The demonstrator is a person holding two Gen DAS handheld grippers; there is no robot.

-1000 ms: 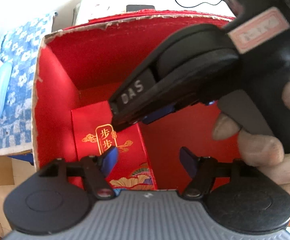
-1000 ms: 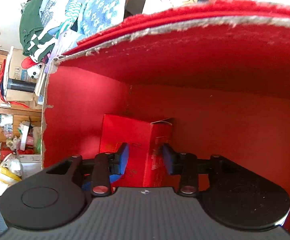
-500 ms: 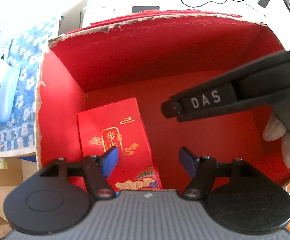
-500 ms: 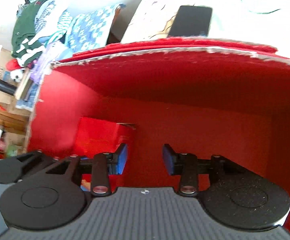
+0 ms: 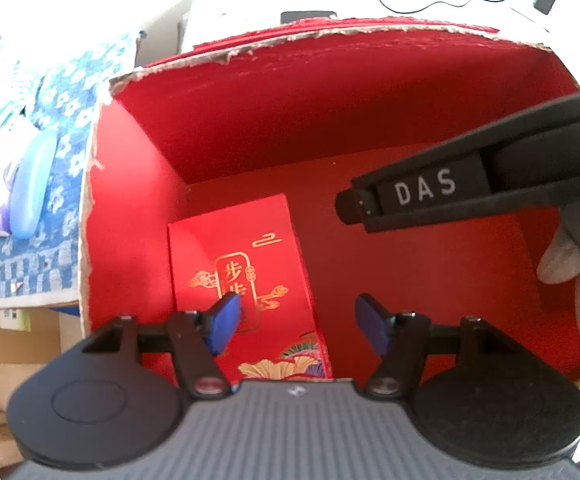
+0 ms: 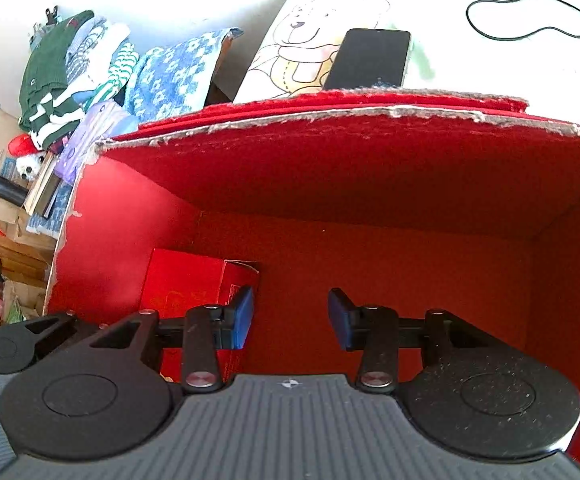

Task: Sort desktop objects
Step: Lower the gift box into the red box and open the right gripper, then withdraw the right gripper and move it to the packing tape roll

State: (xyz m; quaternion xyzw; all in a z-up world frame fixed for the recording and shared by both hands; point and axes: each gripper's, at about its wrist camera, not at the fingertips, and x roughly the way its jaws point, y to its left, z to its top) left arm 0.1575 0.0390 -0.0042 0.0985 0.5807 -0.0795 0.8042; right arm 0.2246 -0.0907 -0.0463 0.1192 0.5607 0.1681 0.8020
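Note:
A big red box (image 5: 137,200) stands open, with torn grey rims. A smaller red carton with gold print (image 5: 245,276) lies inside against its left wall; it also shows in the right wrist view (image 6: 185,280). My left gripper (image 5: 294,324) is open and empty above the box's near edge. My right gripper (image 6: 290,318) is open and empty over the box; its black body marked DAS (image 5: 450,192) reaches in from the right in the left wrist view.
A black phone (image 6: 370,58) lies on a bear drawing (image 6: 294,52) behind the box. A black cable (image 6: 530,16) lies on the white table. Blue patterned cloth (image 5: 29,208) and piled clothes (image 6: 73,76) sit to the left.
My right gripper has pulled up and back out of the box, away from the small carton. The left gripper has lifted a little, showing more of the box.

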